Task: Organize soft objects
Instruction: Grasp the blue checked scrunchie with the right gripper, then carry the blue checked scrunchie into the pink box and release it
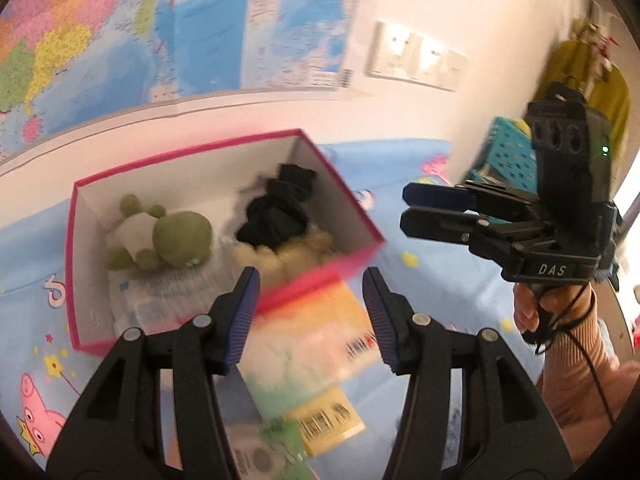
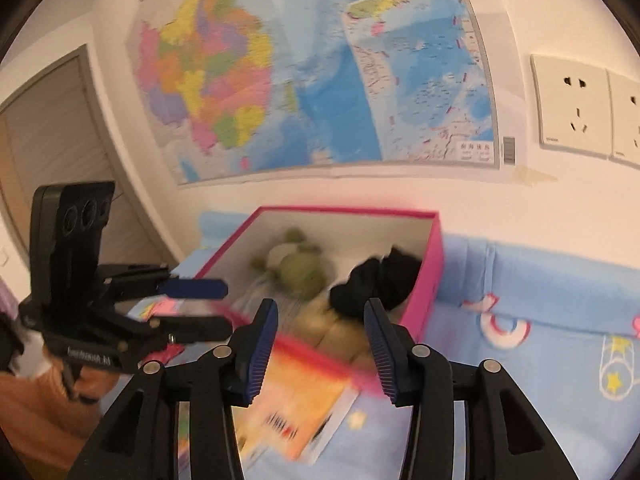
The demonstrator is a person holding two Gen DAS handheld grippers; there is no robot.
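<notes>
A pink box is sitting open on a blue cartoon bedsheet, close to the wall with a big map. Inside the box, a green stuffed turtle is lying on the left side. A black bundle of cloth is resting on the right side, on top of something tan and fuzzy.

The left gripper is hanging just in front of the box. Its fingers are standing apart and nothing is between them. The right gripper is hanging near the box too, and its fingers are also apart and holding nothing. A bright picture book is lying on the sheet under both grippers.
</notes>
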